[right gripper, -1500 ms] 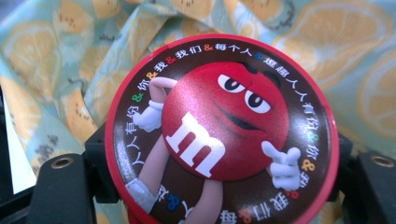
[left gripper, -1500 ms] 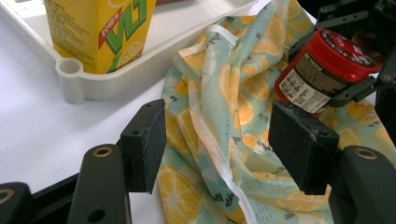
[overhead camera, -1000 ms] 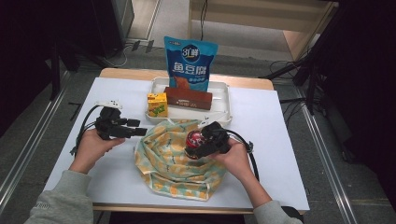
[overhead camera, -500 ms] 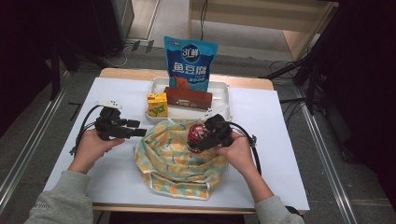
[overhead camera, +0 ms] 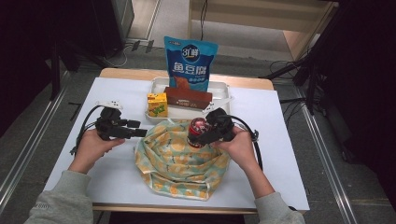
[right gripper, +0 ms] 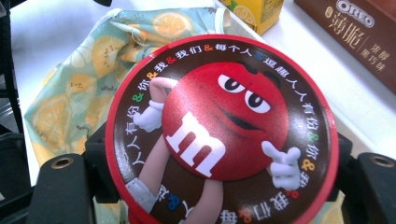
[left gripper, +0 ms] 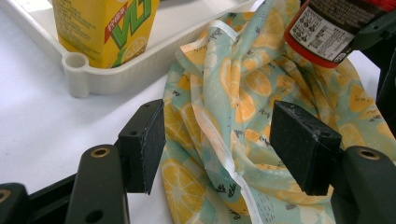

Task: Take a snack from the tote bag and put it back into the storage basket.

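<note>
At frame centre, the right gripper clamps the candy tub just over the lemon-print bag; the left gripper, jaws spread, straddles the bag's rim.

The high view looks forward and down from above the near edge of the table. Each gripper view rides low and close, looking along its own jaws. All three share the lemon-print cloth (the gripper views very near it) and the yellow carton.
</note>
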{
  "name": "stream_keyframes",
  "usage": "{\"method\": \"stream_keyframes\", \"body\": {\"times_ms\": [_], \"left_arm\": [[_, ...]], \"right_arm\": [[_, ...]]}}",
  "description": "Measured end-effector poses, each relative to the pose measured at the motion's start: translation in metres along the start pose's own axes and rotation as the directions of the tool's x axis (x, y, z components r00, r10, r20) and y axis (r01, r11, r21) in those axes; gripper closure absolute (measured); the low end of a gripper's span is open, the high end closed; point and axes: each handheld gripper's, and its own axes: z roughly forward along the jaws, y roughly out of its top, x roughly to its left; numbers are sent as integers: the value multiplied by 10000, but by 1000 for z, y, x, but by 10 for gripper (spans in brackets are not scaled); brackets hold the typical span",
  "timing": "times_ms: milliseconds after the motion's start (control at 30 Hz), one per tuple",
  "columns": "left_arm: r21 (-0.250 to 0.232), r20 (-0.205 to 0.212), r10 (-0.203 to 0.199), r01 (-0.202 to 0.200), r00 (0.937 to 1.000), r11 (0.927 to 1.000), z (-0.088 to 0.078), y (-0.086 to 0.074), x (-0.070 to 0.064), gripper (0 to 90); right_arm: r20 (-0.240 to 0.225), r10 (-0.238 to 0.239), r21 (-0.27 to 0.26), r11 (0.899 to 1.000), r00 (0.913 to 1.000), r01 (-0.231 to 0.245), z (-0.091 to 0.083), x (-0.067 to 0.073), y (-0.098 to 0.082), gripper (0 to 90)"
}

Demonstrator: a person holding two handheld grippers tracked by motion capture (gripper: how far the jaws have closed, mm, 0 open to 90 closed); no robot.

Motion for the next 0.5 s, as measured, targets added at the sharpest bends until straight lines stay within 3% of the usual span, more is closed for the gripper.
{"method": "stream_keyframes", "body": {"times_ms": [500], "left_arm": [[0, 11, 41, -41, 10000, 10000, 0, 0, 0, 360]], "right_arm": [[36, -120, -15, 9999, 9999, 120, -8, -1, 12, 258]]}}
